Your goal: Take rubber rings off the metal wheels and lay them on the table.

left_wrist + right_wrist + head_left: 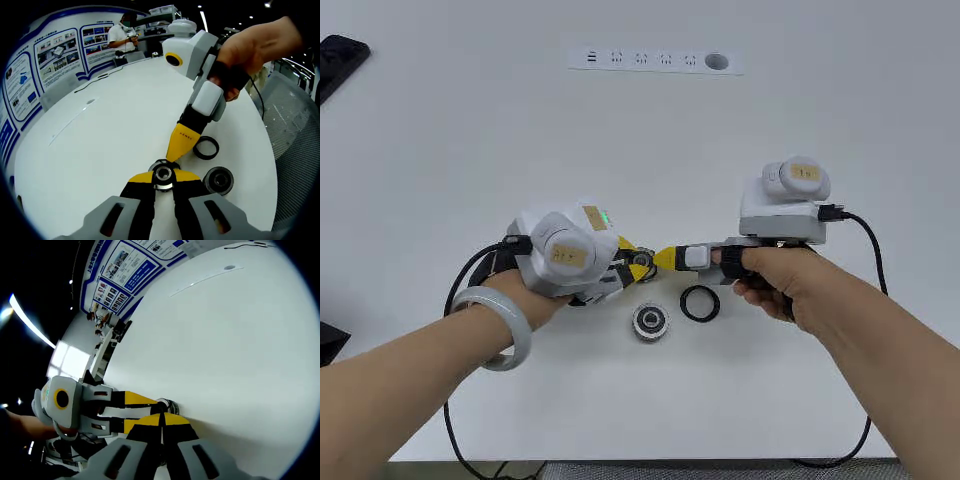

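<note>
- Head view: the left gripper [638,264] and right gripper [663,258] meet tip to tip over the white table [470,150]. Just in front of them lie a second wheel [650,321] and a loose rubber ring [700,303], near each other. The table's front edge runs close behind the forearms; a power strip [655,60] lies well apart at the far side, with bare surface between.
- Left gripper view: the left gripper [163,181] pinches a metal wheel [163,172] between its yellow tips. The right gripper [172,152] touches that wheel's rim from beyond. The loose rubber ring [206,147] and second wheel [219,180] sit to the right, near the table's curved edge.
- Right gripper view: the right gripper [161,419] has its jaws pressed together at the metal wheel [167,405]; whether rubber sits between them cannot be told. The left gripper [150,407] comes in from the left. Open table stretches beyond.
</note>
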Motion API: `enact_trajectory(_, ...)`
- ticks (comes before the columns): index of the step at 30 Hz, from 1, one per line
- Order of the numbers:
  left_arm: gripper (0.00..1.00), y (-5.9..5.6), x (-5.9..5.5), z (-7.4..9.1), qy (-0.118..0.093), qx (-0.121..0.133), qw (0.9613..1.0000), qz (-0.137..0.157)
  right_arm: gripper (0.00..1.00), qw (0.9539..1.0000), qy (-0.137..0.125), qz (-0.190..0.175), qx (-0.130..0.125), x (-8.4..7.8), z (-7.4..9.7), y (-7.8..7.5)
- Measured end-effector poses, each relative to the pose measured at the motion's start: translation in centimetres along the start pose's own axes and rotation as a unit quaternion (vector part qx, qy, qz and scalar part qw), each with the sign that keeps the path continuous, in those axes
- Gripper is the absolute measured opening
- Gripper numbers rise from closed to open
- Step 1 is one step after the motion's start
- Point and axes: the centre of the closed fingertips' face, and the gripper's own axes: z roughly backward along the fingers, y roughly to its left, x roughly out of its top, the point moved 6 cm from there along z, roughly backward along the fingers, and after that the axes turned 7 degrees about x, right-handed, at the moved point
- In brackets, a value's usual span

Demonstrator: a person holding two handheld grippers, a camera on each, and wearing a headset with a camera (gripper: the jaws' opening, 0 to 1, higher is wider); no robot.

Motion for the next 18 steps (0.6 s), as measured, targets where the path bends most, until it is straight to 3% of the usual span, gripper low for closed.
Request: enact_trajectory(18, 0.13, 0.03, 0.02, -0.01, -0.001, -0.001, 1.0000, -0.001, 0.02, 0.9999, -0.003, -0.005, 0.009, -0.06, -0.03, 0.53)
